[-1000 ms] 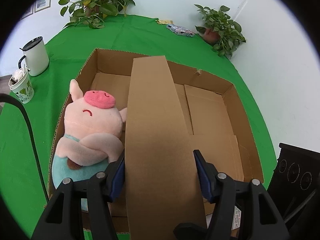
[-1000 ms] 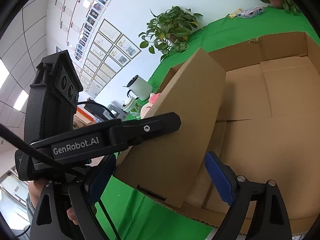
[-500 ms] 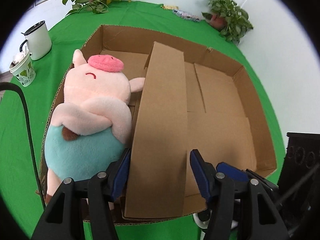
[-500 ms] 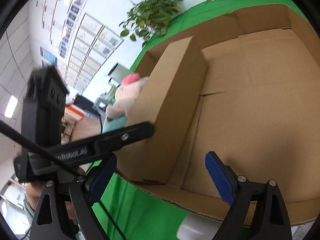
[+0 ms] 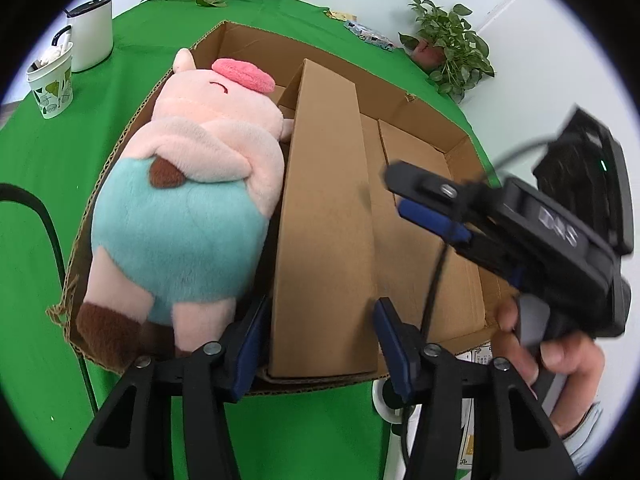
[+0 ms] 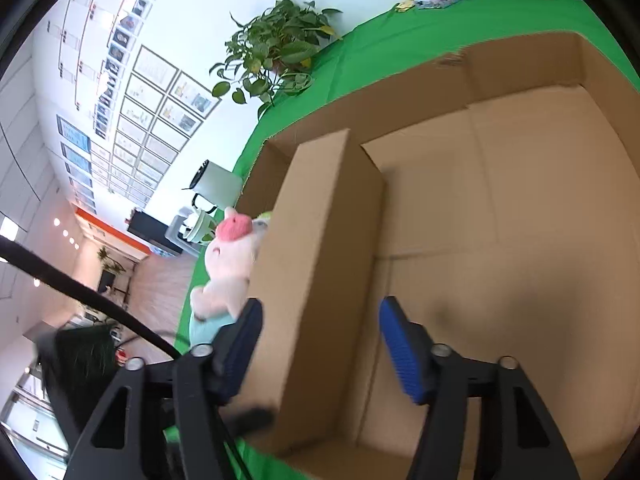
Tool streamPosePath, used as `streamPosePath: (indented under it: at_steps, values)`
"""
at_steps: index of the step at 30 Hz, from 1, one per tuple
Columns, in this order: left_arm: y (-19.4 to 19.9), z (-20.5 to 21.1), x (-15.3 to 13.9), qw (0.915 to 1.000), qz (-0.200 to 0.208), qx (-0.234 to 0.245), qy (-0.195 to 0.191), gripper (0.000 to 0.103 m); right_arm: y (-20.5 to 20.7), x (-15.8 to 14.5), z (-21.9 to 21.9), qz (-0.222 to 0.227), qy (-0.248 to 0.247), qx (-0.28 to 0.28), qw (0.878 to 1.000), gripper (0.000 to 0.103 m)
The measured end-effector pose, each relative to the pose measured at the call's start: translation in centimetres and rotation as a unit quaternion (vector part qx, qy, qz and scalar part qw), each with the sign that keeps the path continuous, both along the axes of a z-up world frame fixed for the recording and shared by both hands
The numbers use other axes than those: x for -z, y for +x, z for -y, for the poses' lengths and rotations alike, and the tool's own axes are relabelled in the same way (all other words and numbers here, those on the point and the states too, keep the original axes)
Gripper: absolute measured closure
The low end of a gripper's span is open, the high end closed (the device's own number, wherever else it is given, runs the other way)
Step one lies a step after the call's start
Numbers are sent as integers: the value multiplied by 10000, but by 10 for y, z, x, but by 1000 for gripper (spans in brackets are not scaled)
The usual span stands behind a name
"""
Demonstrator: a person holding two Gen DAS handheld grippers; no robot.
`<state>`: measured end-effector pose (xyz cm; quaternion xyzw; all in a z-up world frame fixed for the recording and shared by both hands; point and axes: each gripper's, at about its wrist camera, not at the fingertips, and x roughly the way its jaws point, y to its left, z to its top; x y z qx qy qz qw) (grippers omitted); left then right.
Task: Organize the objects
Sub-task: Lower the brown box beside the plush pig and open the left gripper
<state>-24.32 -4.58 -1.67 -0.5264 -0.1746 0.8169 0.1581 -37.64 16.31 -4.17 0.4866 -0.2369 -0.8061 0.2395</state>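
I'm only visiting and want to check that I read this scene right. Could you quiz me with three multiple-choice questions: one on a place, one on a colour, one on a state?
1. Where is the pink-and-teal plush pig?
A) on the floor
B) inside the open brown cardboard box, beside the tall cardboard divider panel
C) in a plant pot

2. What colour is the cloth under the box?
A) red
B) blue
C) green

3. What is the state of the box section across the divider from the pig?
A) empty
B) full of toys
C) taped shut

Answers:
1 B, the pig lies within the box walls against the divider.
2 C, green shows all round the box.
3 A, only bare cardboard floor shows there.
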Motion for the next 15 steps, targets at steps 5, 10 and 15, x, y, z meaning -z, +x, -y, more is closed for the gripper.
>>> streamPosePath:
  at_steps: [5,10,15]
  values:
    - [1,7,3,9999,36,-13,152,51,-9,5,41,79,334,-237,9991,65]
    - [-1,3,5,9998,7,92,163,51,-6,8,53,-31,397,-171,9991,65]
    - [1,4,3,9999,8,82,114,51,-2,6,56,-96,491,-165,9986,62]
